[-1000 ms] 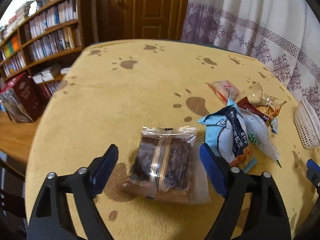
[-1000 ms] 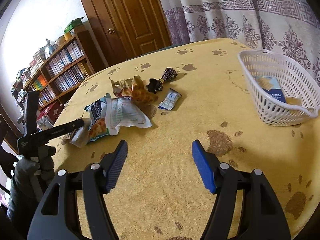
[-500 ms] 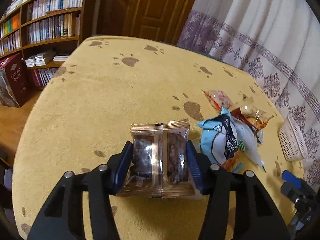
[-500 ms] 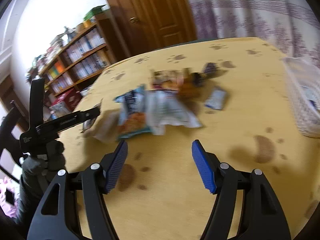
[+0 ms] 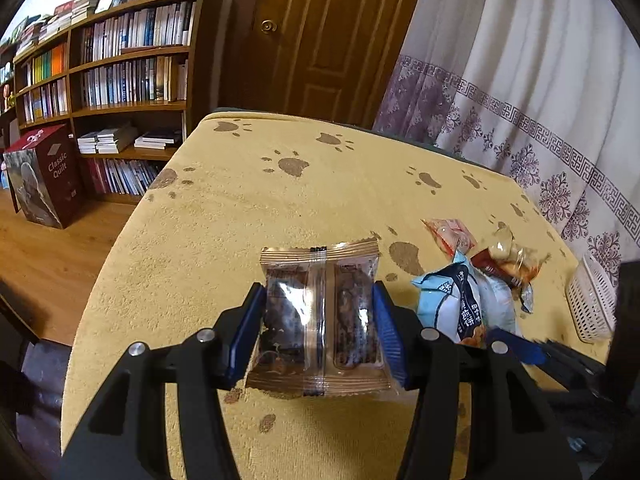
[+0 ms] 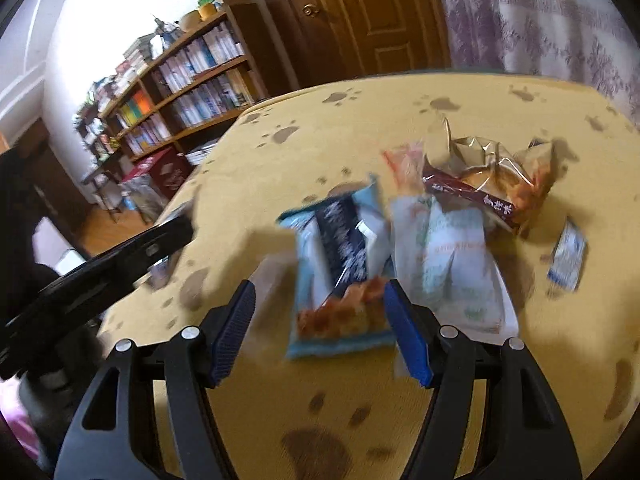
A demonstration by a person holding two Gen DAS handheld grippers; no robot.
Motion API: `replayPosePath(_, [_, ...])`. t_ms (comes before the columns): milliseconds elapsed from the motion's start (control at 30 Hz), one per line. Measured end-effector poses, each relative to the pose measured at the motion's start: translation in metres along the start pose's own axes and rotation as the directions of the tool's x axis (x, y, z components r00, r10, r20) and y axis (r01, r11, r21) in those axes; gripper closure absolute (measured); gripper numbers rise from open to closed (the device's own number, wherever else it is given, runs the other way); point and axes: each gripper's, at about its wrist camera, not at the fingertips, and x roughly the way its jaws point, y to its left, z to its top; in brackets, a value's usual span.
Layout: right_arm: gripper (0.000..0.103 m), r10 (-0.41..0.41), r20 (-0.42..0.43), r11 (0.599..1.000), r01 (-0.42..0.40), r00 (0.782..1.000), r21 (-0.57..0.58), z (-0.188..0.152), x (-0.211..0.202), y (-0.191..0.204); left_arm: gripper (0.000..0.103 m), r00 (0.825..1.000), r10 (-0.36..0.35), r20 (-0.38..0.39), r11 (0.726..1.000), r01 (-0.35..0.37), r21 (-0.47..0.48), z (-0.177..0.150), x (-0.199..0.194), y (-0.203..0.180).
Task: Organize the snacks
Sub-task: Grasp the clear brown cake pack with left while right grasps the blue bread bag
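My left gripper [image 5: 318, 332] is shut on a clear packet of two brown cakes [image 5: 320, 320] and holds it above the yellow paw-print tablecloth [image 5: 248, 208]. To its right lies a pile of snacks: a light blue packet [image 5: 460, 304], a red-orange packet [image 5: 450, 234] and a crinkly clear packet [image 5: 510, 260]. My right gripper [image 6: 322, 328] is open, with the light blue packet [image 6: 340, 264] lying between its fingers. A white-green packet [image 6: 452, 264] lies beside it. The white basket [image 5: 592, 308] sits at the right edge in the left wrist view.
A small blue-white sachet [image 6: 568, 256] lies right of the pile. The left gripper's arm [image 6: 100, 268] shows at the left in the right wrist view. Bookshelves [image 5: 120, 68] and a wooden door [image 5: 320, 32] stand beyond the table's far edge. A red box [image 5: 44, 176] stands on the floor.
My left gripper closed on the brown cake packet and lifted it. My right gripper swung left from the basket side to the snack pile, over the light blue packet.
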Motion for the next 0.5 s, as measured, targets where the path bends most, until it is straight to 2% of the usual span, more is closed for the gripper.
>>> replayPosePath(200, [0.035, -0.086, 0.016, 0.995, 0.087, 0.996, -0.058, 0.016, 0.022, 0.001, 0.049, 1.000, 0.003, 0.007, 1.000, -0.003, -0.015, 0.000, -0.003, 0.005])
replayPosePath(433, [0.034, -0.117, -0.021, 0.989, 0.114, 0.993, -0.093, 0.026, 0.052, 0.004, 0.048, 1.000, 0.005, 0.012, 1.000, -0.004, -0.020, 0.000, -0.004, 0.004])
replayPosePath(500, [0.042, -0.119, -0.016, 0.990, 0.117, 0.993, -0.084, 0.025, 0.053, 0.004, 0.048, 1.000, 0.004, 0.011, 1.000, -0.004, -0.020, -0.001, -0.004, 0.004])
